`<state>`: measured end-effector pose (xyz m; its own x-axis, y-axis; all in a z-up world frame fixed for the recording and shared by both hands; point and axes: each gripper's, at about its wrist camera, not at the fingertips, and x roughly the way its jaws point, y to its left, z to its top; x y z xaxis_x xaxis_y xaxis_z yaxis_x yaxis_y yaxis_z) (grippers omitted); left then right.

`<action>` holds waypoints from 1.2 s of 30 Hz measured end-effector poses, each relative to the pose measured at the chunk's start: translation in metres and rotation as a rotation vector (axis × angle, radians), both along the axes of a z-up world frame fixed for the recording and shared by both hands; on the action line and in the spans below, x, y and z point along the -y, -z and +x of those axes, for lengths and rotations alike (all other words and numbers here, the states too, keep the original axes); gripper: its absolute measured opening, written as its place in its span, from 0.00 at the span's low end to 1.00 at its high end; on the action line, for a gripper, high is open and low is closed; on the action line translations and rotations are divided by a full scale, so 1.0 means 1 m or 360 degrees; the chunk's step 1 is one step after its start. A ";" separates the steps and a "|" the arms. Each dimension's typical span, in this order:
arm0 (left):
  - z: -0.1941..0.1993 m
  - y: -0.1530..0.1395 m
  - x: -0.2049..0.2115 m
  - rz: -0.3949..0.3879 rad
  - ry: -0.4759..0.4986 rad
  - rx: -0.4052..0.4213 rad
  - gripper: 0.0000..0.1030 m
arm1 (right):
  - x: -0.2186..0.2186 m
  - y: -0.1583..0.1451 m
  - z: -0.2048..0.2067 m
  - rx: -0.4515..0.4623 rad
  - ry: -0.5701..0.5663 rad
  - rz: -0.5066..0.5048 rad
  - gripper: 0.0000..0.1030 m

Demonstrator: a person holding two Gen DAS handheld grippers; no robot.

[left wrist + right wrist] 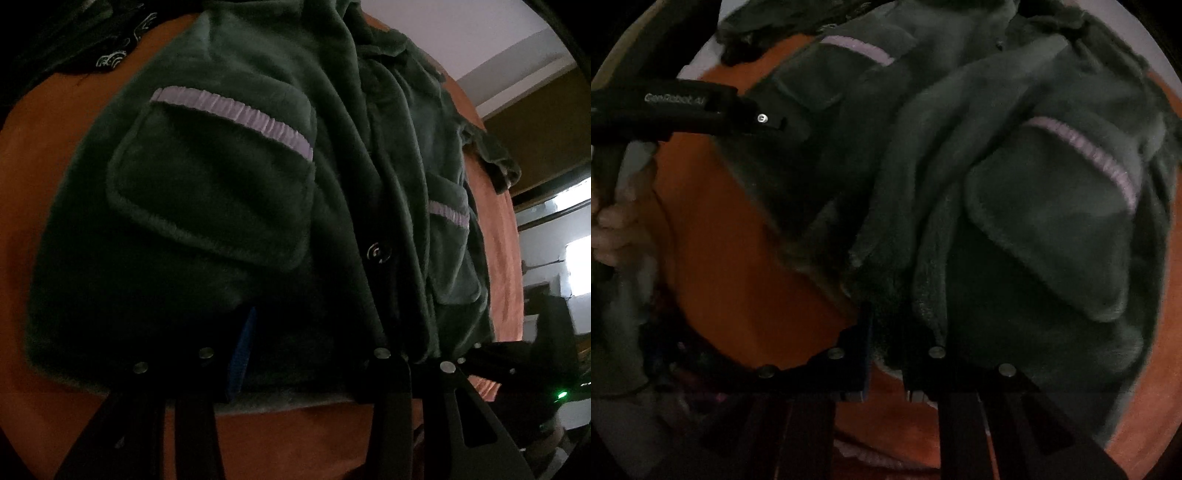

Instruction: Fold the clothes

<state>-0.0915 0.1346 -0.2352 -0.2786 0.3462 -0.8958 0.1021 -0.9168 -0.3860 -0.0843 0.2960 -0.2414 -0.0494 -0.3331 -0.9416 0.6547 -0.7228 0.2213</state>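
Note:
A dark green fleece jacket [236, 206] with lilac-trimmed pockets lies front up on an orange bed cover [44, 184]. My left gripper [310, 354] is at its bottom hem, open wide, with the hem lying between the fingers. In the right wrist view this gripper [775, 123] reaches the hem from the left, held by a hand [613, 225]. My right gripper [886, 354] has its fingers drawn close on the bunched hem of the jacket [1034, 229] below the front opening. The left wrist view shows the right gripper's body [517, 354] at the jacket's lower right corner.
Another dark garment [92, 40] with a white pattern lies at the far left of the bed. The bed's right edge [506, 258] drops off toward a dim room with furniture. Bare orange cover shows in front of the hem.

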 end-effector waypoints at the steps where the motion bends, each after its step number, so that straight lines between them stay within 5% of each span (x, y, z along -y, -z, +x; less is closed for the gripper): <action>1: -0.001 -0.001 -0.002 -0.0015 0.0009 -0.0001 0.43 | 0.000 -0.002 -0.001 0.0017 0.0002 -0.0012 0.23; 3: -0.004 -0.002 -0.006 -0.0046 0.0031 -0.0005 0.43 | -0.001 -0.011 -0.002 0.0047 -0.0006 -0.0059 0.37; 8: -0.005 -0.010 -0.026 -0.0164 0.0138 -0.0054 0.43 | -0.047 -0.048 -0.006 -0.0116 0.0158 -0.0141 0.48; 12: -0.007 -0.017 -0.040 -0.0142 0.0172 -0.0077 0.43 | -0.127 -0.056 -0.026 -0.0219 0.0704 -0.0121 0.51; 17: 0.002 -0.018 -0.049 -0.0155 0.0246 -0.0108 0.44 | -0.190 -0.008 -0.019 -0.0004 0.1250 -0.0118 0.51; 18: 0.003 -0.017 -0.052 -0.0175 0.0259 -0.0104 0.44 | -0.193 -0.008 -0.014 -0.0005 0.1279 -0.0130 0.45; 21: 0.005 -0.011 -0.055 -0.0219 0.0275 -0.0085 0.44 | -0.204 -0.008 0.002 -0.0006 0.1364 -0.0166 0.06; 28: -0.005 -0.013 -0.033 -0.0146 0.0156 -0.0064 0.44 | -0.230 -0.008 0.038 -0.0008 0.1563 -0.0251 0.05; 30: -0.010 -0.015 -0.028 -0.0121 0.0141 -0.0063 0.44 | -0.221 -0.003 0.042 -0.0011 0.1490 -0.0195 0.06; 33: -0.012 -0.017 -0.026 -0.0148 0.0128 -0.0069 0.44 | -0.208 -0.013 0.043 -0.0134 0.1412 -0.0108 0.16; 36: -0.007 -0.020 -0.021 -0.0147 0.0126 -0.0071 0.44 | -0.200 -0.024 0.043 -0.0273 0.1387 -0.0089 0.62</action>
